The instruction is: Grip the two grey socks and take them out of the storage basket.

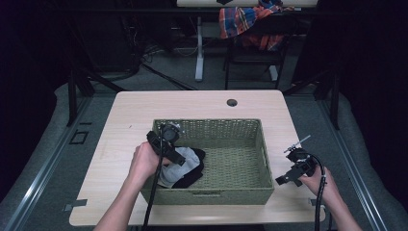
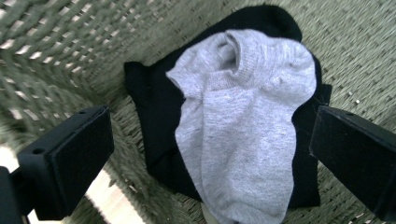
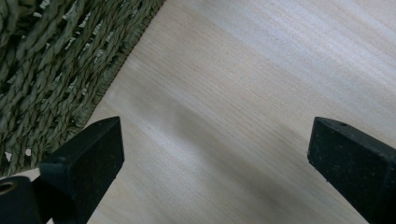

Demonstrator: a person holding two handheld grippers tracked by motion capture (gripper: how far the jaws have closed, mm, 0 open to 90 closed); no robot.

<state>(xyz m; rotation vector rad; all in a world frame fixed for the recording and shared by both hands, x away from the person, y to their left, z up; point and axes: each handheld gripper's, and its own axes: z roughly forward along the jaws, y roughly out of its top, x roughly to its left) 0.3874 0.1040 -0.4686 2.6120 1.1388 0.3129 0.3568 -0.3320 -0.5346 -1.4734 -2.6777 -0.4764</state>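
A grey sock [image 2: 243, 126] lies on top of a black garment [image 2: 154, 121] on the floor of a green woven basket [image 1: 257, 190], in the basket's lower-left corner in the high view. In the left gripper view the sock's long axis runs from the top centre of the frame down to the bottom centre, its open cuff toward the top and its other end at the bottom edge. The black piece spreads out past it on both sides.

The left gripper [image 2: 210, 154] hangs over this pile with its jaws spread wide, one at the lower left and one at the right of that frame, the socks between them; whether either jaw touches the fabric cannot be told. In the high view the left hand [image 1: 143, 163] holds it over the basket's left wall.

The right gripper [image 3: 217, 158] is also wide open and holds nothing, its jaws over bare light-wood table [image 3: 243, 93], with the basket's outer wall at the upper left of its view. In the high view it sits at the lower right, just beside the basket's right side, held by the right hand [image 1: 318, 182].
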